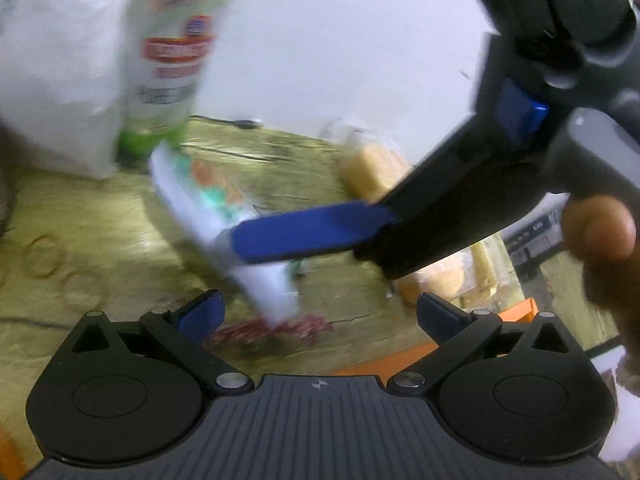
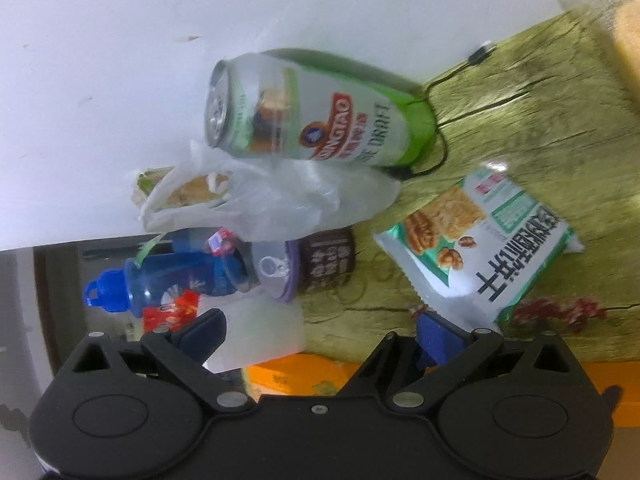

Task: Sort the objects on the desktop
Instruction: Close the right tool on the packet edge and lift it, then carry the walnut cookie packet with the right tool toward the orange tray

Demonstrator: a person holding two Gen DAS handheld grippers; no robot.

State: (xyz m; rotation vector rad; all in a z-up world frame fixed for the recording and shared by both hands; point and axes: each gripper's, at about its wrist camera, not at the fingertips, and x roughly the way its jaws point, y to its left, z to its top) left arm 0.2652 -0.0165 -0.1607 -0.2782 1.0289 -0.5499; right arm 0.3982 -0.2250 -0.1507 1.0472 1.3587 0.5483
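My right claw (image 1: pixel 256 240) reaches, fingers apart, over the snack pack (image 2: pixel 476 240) beside the can (image 2: pixel 320 108); left claw (image 1: pixel 320 316) apart, empty; a sideways sweep risks toppling the can.

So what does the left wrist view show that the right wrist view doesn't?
Only the left wrist view shows the right gripper from outside, reaching to the snack packet, with the hand holding it. Only the right wrist view shows the blue bottle, the brown cup and the wrapped food in its plastic bag. Both show the beer can, the snack packet and the table.
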